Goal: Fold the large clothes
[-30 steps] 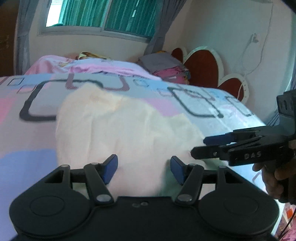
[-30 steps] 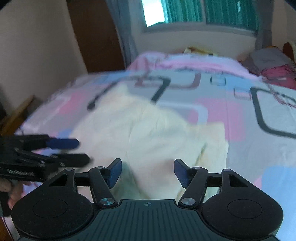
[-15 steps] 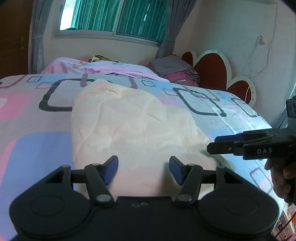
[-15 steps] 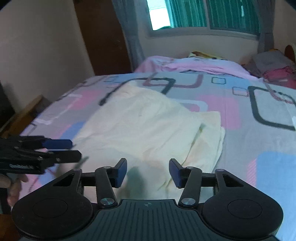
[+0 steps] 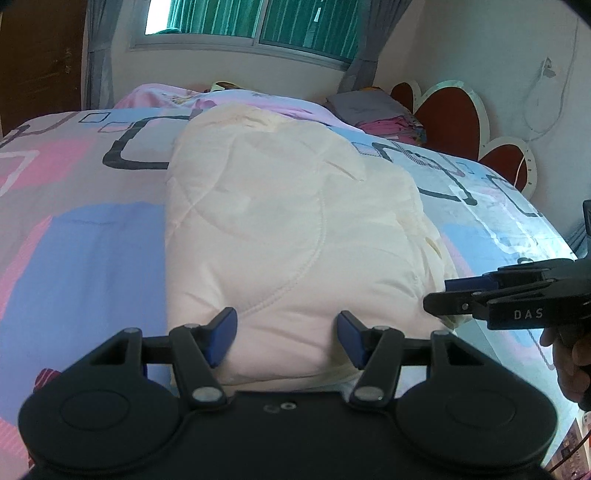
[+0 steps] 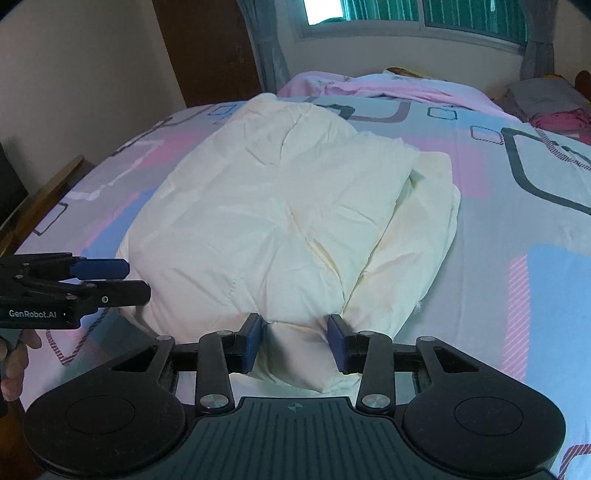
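Left tool (image 5: 283,339) spread wide, fingers hovering over the near edge of the cream quilted garment (image 5: 291,236), pinching nothing. Right tool (image 6: 294,343) half spread, a ridge of that garment's (image 6: 280,221) near edge bunched between its blue pads (image 6: 252,341), contact uncertain. Garment lying folded lengthwise on the bed (image 6: 517,229), stretching straight ahead of both tools. Beyond it, pink bedding (image 5: 229,101) by the far wall, stacked clothes (image 5: 384,116) ahead-right, curtained window (image 5: 258,22) farthest.
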